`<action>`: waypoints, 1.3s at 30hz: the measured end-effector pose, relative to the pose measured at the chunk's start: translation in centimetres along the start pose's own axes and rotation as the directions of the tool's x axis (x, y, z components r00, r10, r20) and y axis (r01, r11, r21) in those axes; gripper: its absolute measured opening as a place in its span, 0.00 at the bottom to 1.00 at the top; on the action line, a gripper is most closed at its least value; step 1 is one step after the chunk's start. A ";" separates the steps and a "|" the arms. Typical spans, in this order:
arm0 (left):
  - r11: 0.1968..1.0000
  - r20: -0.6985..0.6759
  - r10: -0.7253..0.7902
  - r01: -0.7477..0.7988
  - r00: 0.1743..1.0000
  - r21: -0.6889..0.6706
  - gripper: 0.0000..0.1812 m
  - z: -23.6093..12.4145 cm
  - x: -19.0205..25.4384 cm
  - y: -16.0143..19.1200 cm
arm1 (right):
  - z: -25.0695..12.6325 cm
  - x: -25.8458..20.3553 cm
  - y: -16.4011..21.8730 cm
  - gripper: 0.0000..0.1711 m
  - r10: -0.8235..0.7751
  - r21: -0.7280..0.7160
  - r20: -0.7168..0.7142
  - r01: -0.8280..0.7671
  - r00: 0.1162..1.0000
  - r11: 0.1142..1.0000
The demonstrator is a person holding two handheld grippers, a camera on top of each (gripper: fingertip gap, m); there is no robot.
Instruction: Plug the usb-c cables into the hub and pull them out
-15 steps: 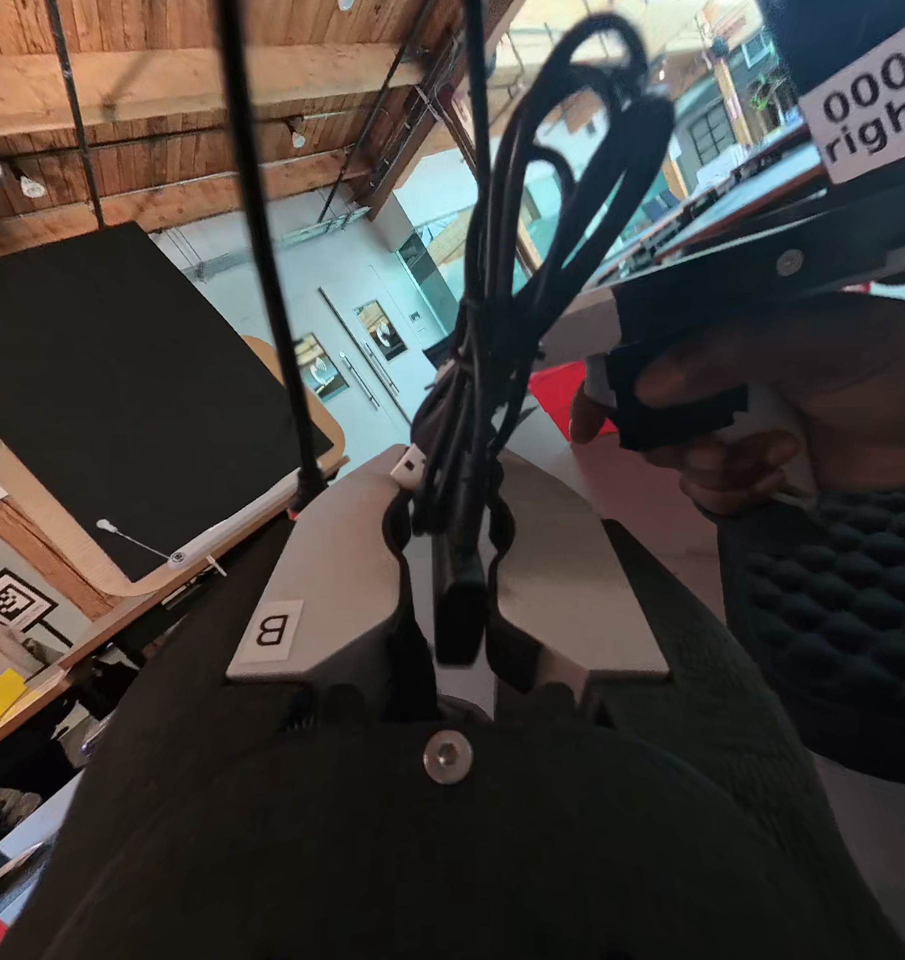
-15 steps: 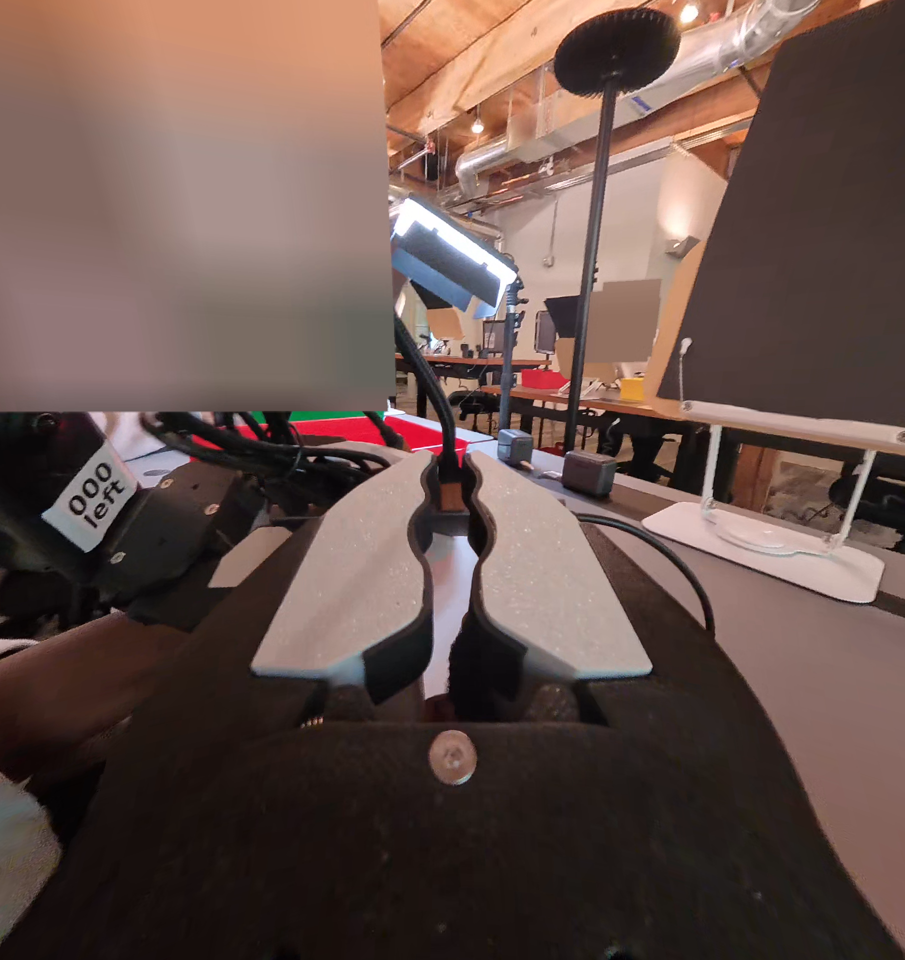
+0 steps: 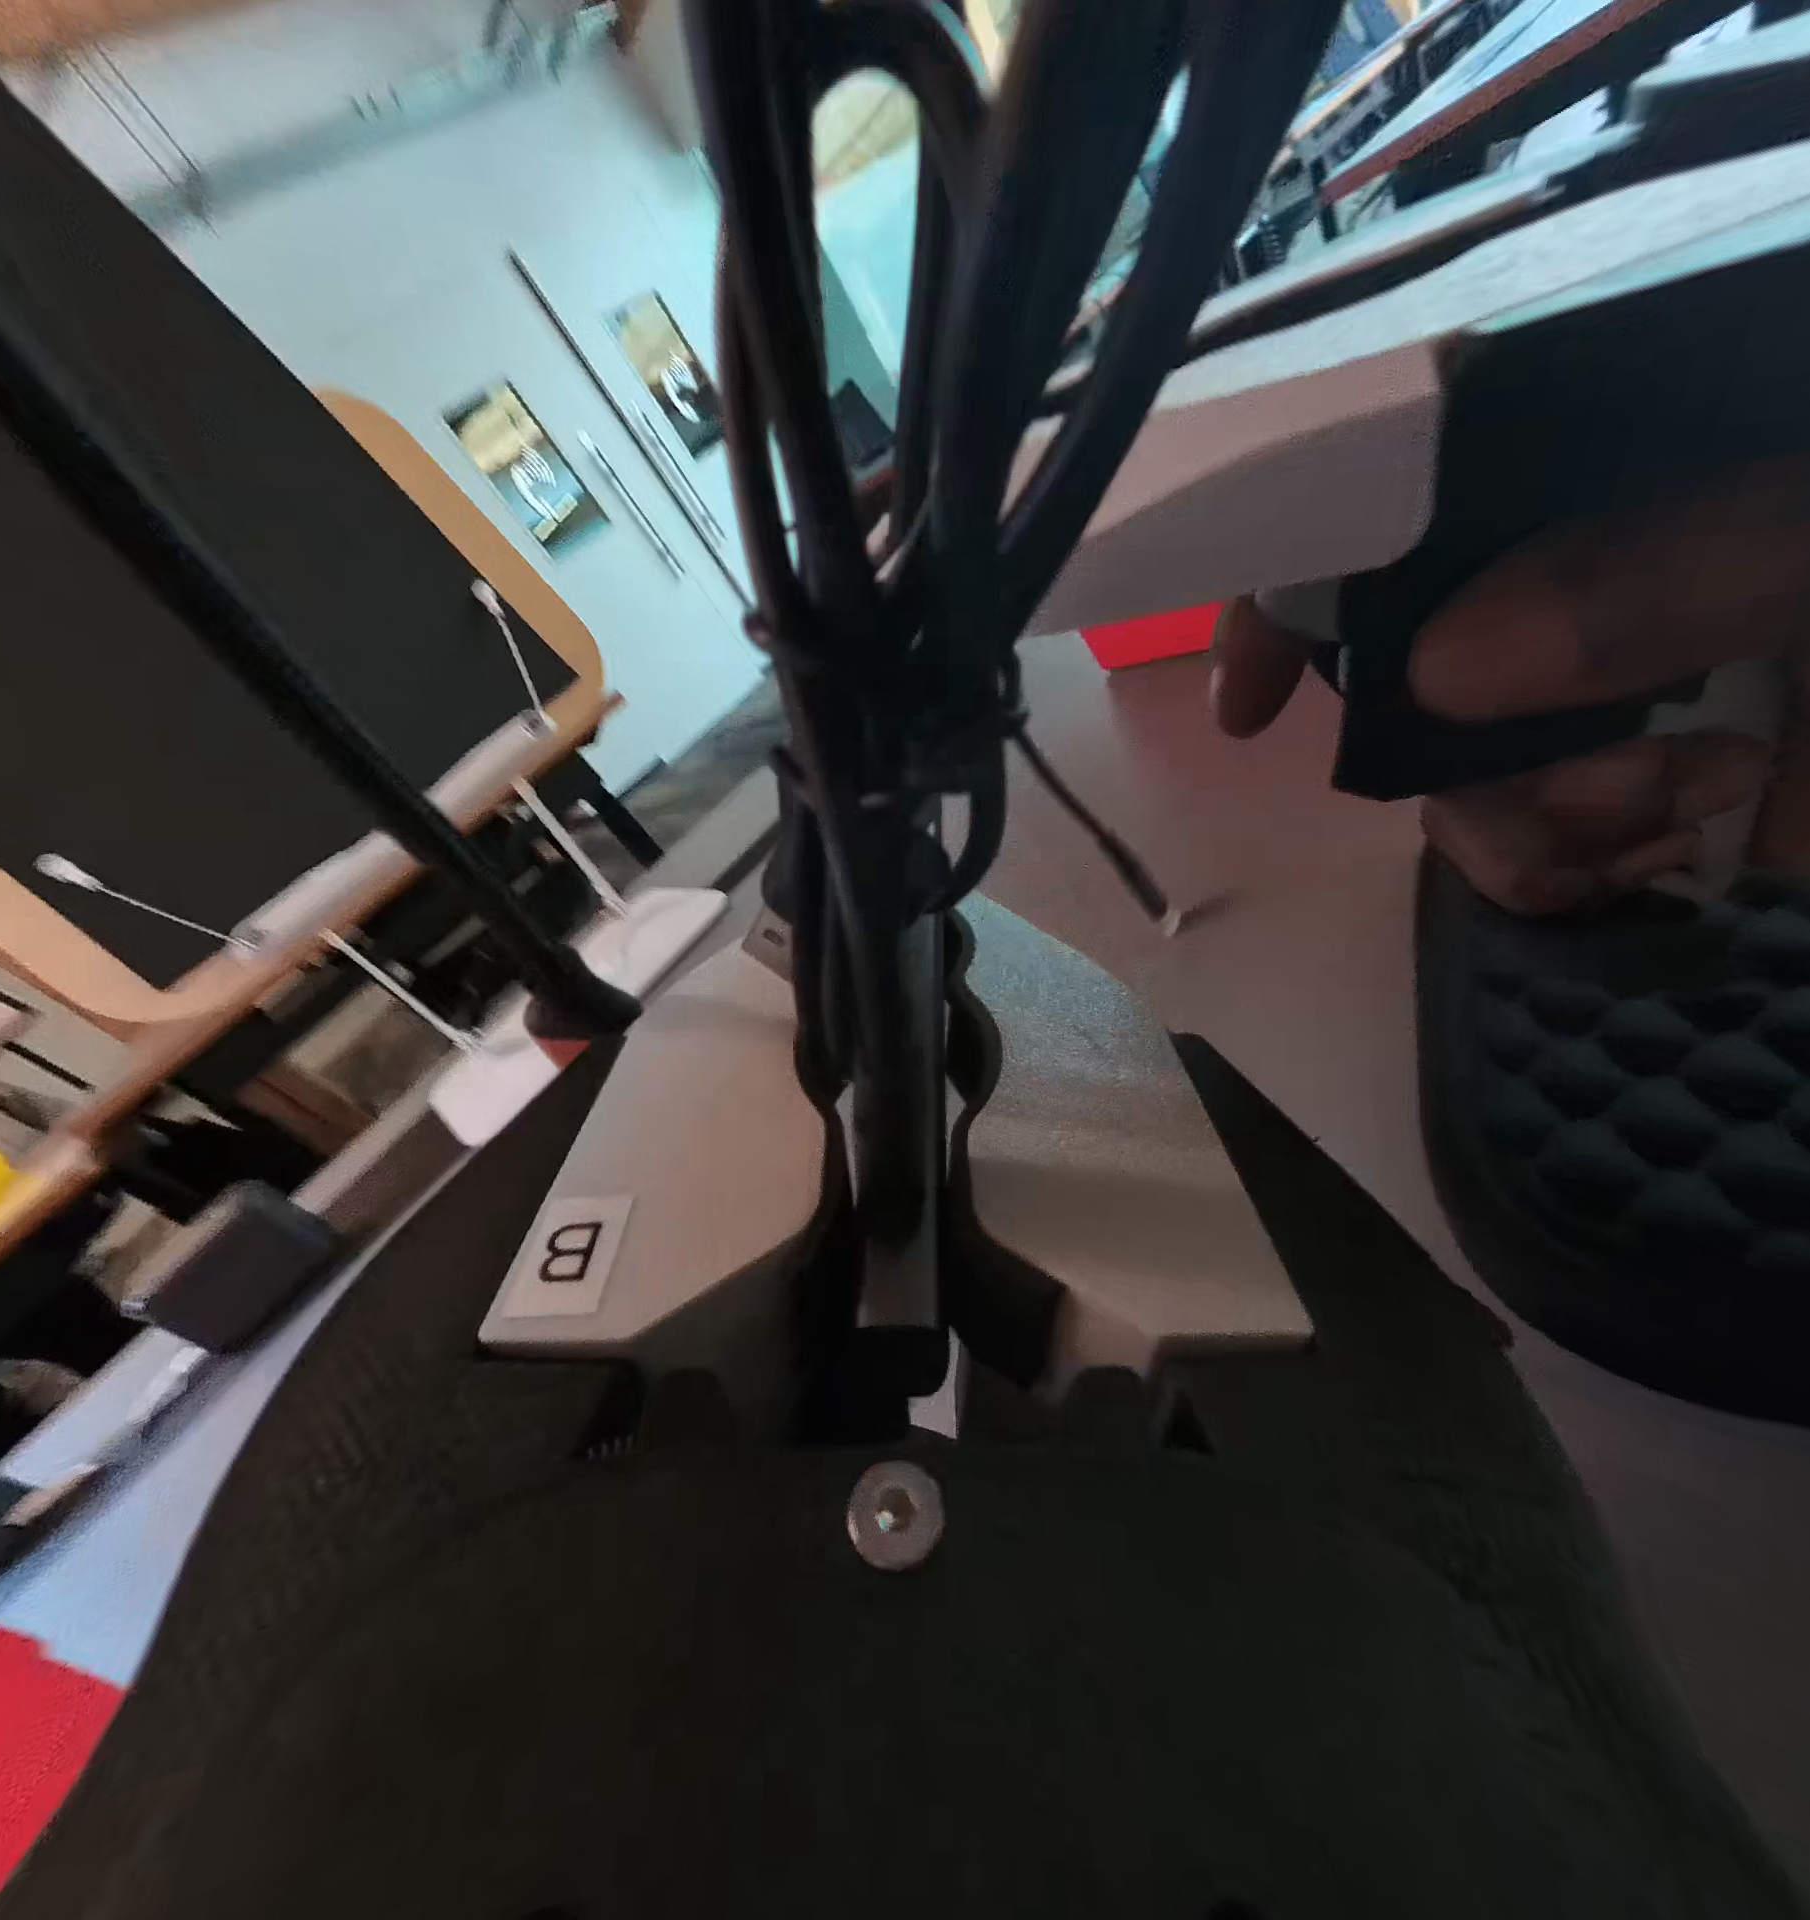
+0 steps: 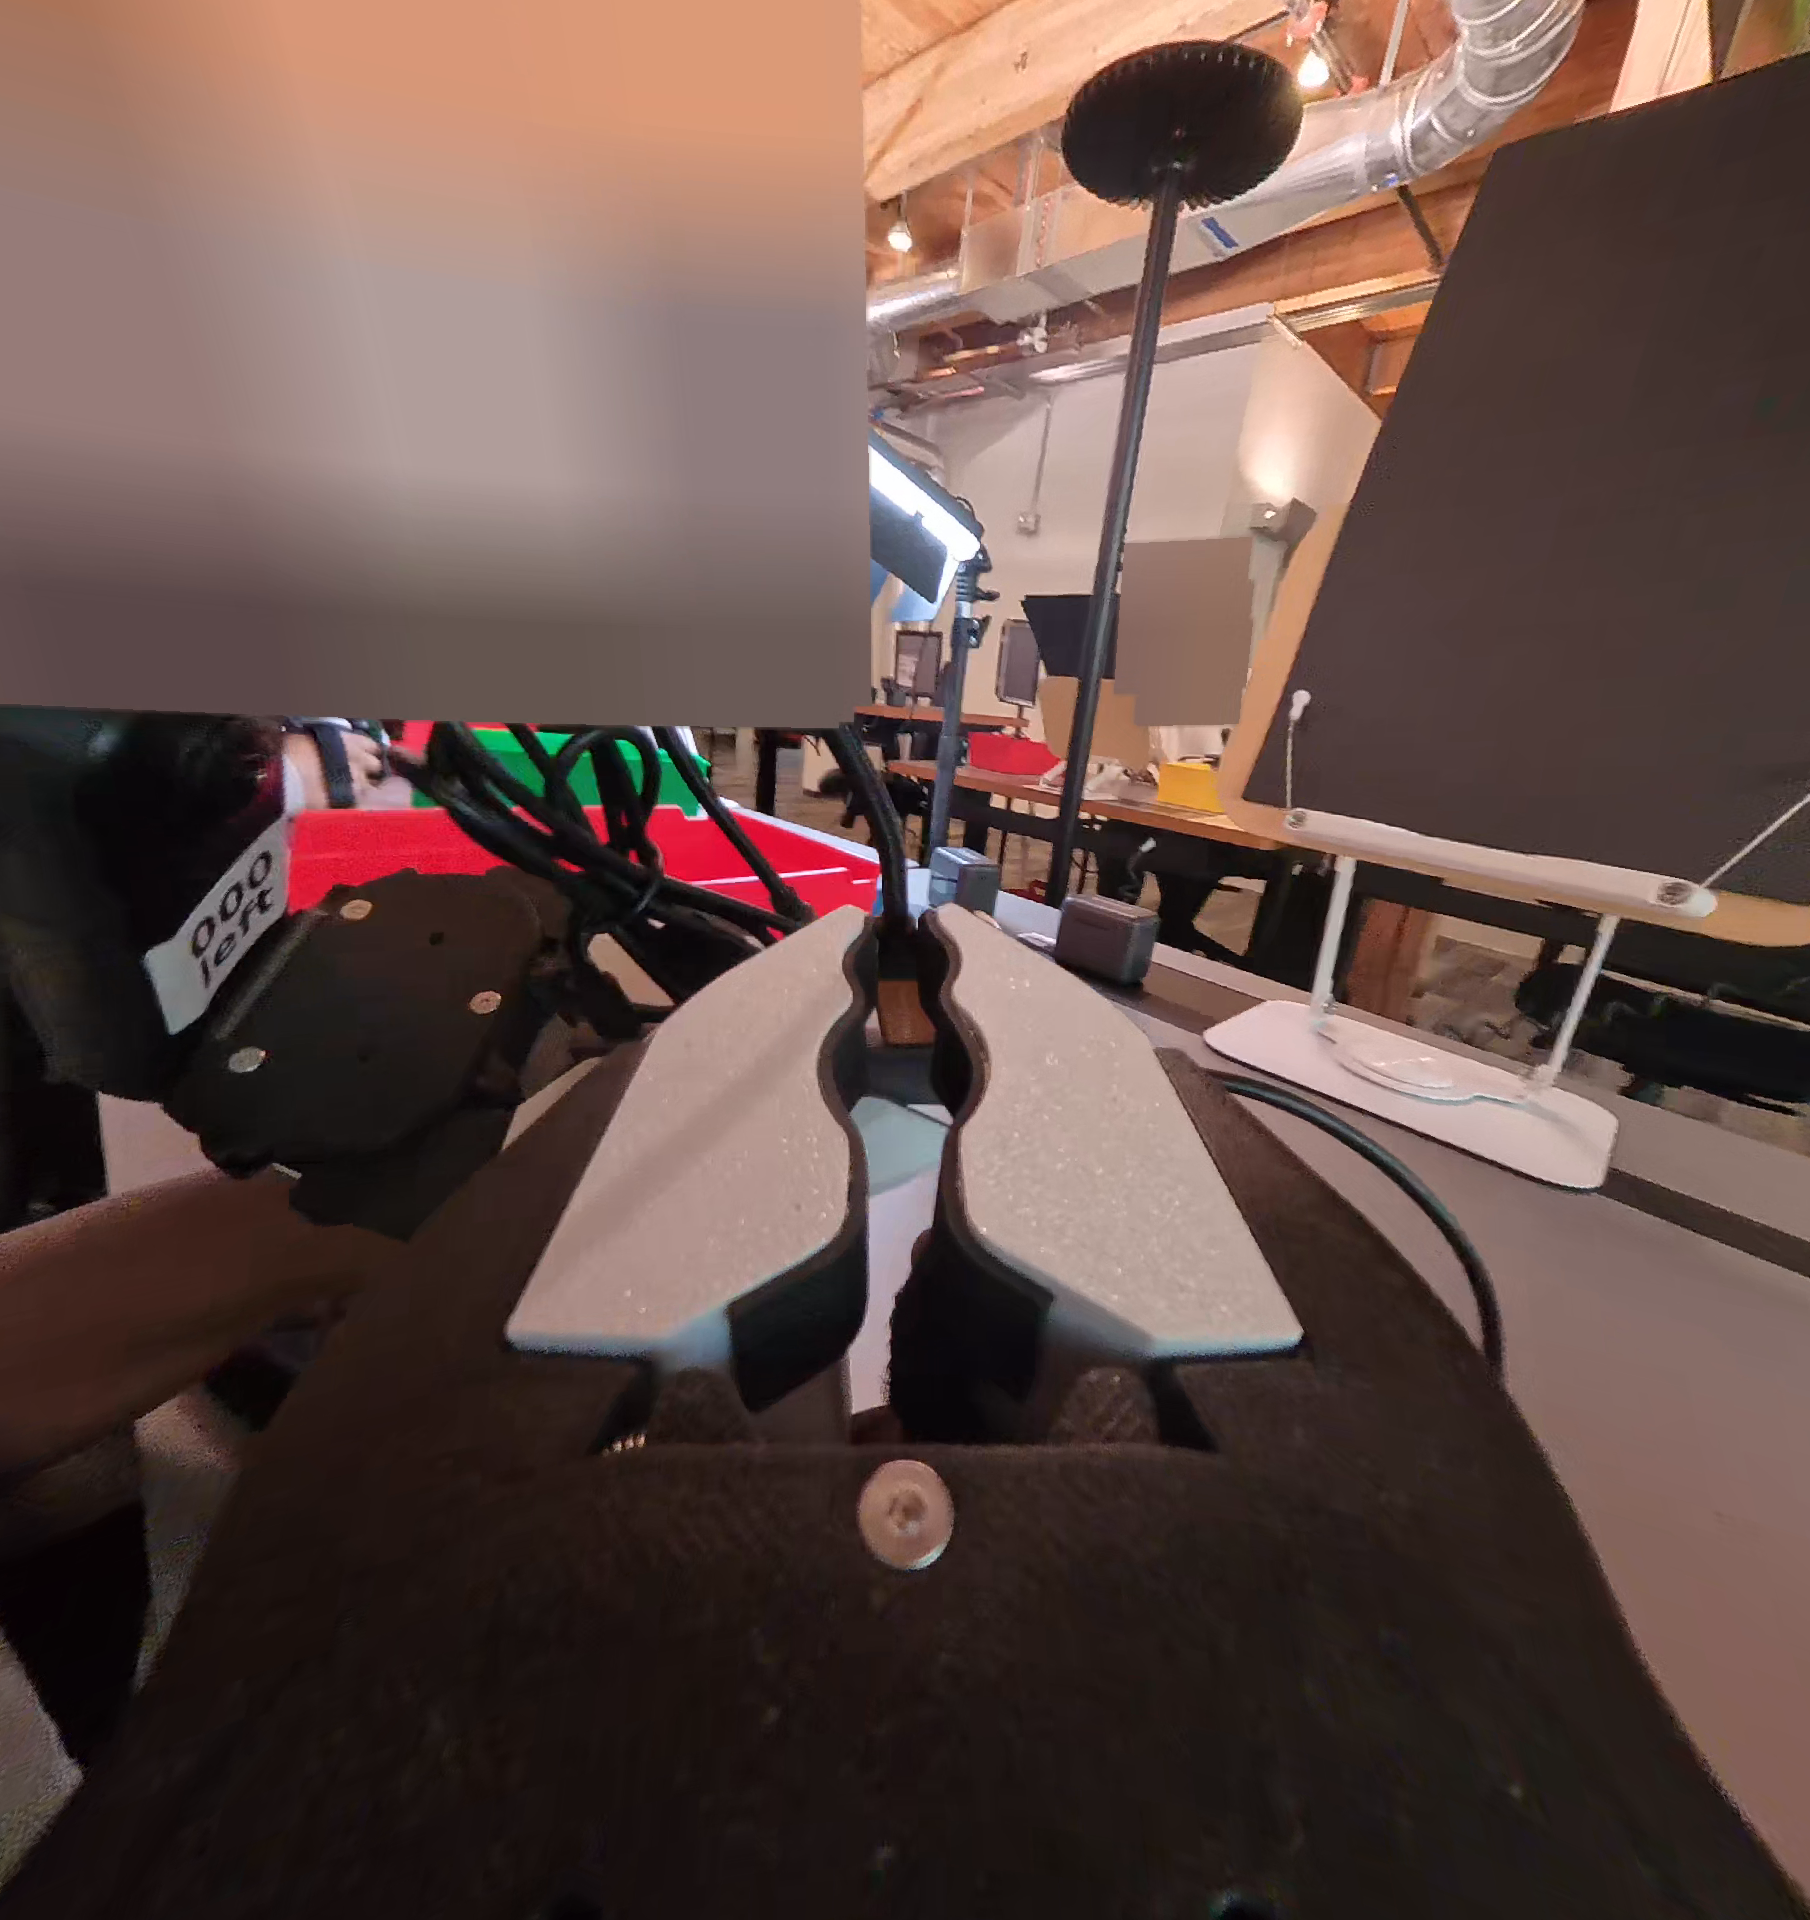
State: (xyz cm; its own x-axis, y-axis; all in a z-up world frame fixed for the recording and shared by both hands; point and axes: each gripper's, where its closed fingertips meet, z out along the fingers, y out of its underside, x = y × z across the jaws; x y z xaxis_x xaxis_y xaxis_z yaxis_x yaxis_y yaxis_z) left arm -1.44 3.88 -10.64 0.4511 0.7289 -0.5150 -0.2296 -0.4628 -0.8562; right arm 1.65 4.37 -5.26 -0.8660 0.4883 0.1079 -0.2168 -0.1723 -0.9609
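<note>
The left gripper, clamping the hub, has tilted downward toward the desk; the right gripper still pinches a usb-c plug, unplugged.

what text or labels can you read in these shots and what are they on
I don't quote writing; these things bear it:
White sticker on the grey finger of the left tool: one large black character, sharp.
White label on that tool's black body, right wrist view: two short black lines, sharp.
Framed wall pictures: too blurred to read.
</note>
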 end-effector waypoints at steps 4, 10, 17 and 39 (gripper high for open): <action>0.997 -0.043 -0.072 0.071 0.997 -0.015 0.07 0.5 0.3 0.6 | 0.4 0.6 0.8 0.03 0.045 -0.068 -0.021 -0.046 0.999 0.997; 0.977 -0.096 -0.162 0.173 0.982 0.127 0.07 0.3 0.7 -0.5 | 0.5 0.9 2.3 0.03 0.129 -0.137 -0.033 -0.132 0.991 0.982; 0.992 -0.174 -0.128 0.125 0.976 -0.029 0.07 0.4 1.9 1.7 | 0.0 0.7 3.2 0.03 0.063 -0.175 -0.032 -0.067 0.998 0.982; 0.891 -0.214 -0.300 0.353 0.930 0.285 0.09 -1.9 0.2 -2.4 | -0.5 3.7 3.2 0.03 0.695 -0.025 -0.033 -0.696 0.718 0.718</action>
State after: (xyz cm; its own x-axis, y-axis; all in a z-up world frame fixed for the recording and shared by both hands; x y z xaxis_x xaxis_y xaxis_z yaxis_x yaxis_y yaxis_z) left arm 0.89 4.20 -8.62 0.6728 0.7086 -0.2127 -0.2913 -0.0106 -0.9566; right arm -2.05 6.10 -8.11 -0.7582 0.2589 -0.5984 0.4578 -0.4422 -0.7713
